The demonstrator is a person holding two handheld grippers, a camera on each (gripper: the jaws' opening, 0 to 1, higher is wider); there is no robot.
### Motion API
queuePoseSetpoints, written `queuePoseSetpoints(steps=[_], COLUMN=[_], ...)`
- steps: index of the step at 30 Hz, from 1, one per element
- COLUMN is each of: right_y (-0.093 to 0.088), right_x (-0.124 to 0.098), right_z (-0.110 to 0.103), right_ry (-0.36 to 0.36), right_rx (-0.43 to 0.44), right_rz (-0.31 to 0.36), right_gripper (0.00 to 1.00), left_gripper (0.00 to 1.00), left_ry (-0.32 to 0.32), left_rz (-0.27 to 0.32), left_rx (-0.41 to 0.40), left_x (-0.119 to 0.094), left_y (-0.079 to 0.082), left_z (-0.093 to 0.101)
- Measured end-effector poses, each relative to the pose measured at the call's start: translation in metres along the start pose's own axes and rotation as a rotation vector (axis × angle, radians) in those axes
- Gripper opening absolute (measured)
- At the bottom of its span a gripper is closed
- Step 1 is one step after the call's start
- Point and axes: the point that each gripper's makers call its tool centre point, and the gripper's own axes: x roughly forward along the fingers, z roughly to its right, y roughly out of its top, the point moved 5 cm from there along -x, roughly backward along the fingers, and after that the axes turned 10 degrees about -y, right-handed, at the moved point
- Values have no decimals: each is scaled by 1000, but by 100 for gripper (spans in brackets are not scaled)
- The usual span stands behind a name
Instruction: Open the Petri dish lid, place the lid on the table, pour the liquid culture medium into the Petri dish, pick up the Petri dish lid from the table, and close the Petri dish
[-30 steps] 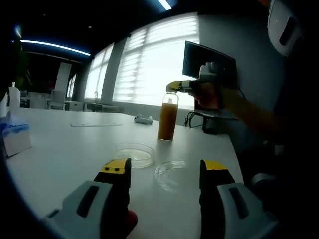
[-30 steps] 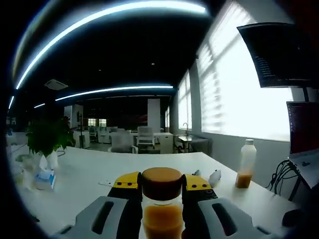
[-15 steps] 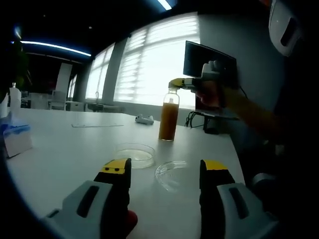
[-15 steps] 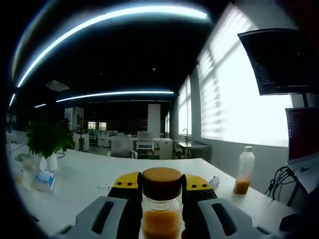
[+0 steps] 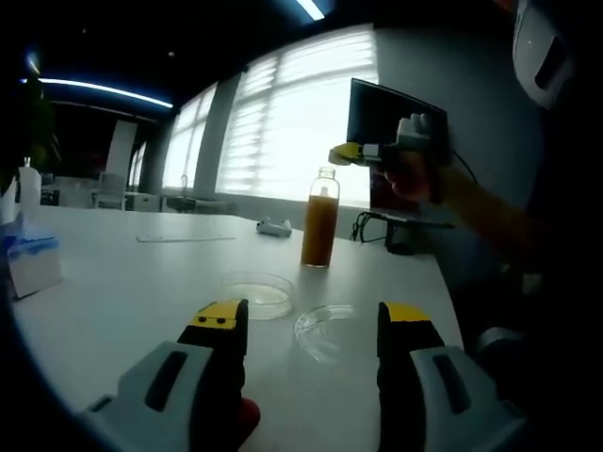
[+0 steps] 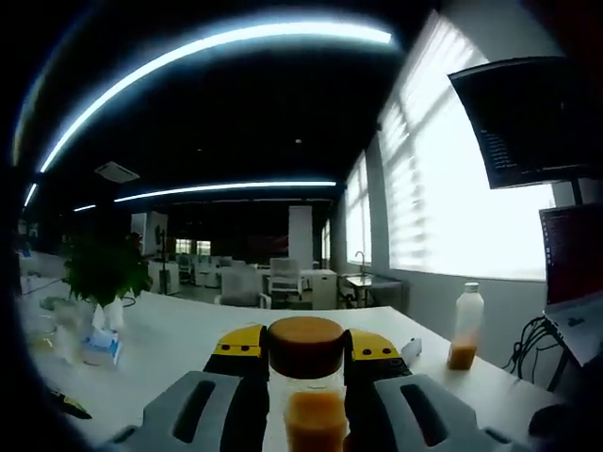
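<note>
1. Left gripper view: the left gripper (image 5: 311, 318) hangs low over the surface (image 5: 141, 282) with its jaws spread wide and nothing between them. Just ahead lies the Petri dish (image 5: 252, 294), uncovered, with the Petri dish lid (image 5: 325, 330) flat just beside it. Behind them stands the bottle of culture medium (image 5: 318, 218), its neck bare. The right gripper (image 5: 347, 153) hovers just above that neck, apart from it.

2. Right gripper view: the jaws are clamped on the brown cap (image 6: 304, 337). The bottle's glass and orange liquid sit directly beneath.

3. Judgement: the step is uncapping before the pour. Lift the cap straight clear and park it away from the dish. Then grip the bottle low on its body and tip slowly over the dish centre, keeping the lid out of the stream.
</note>
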Motion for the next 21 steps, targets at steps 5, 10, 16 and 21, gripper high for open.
queuePoseSetpoints(steps=[5, 10, 16, 21], right_y=[3, -8, -22, -32], right_x=[-18, -34, -49, -58], right_z=[-3, -2, -6, -4], right_ry=[43, 69, 132, 141], right_rx=[21, 15, 3, 16], right_rz=[1, -22, -30, -49], right_gripper=[26, 26, 26, 26], left_gripper=[47, 47, 47, 44], left_ry=[6, 8, 8, 13], left_rz=[-2, -4, 1, -5], left_rx=[7, 8, 4, 5], left_x=[0, 1, 0, 0], left_y=[0, 0, 0, 0], left_z=[0, 0, 0, 0])
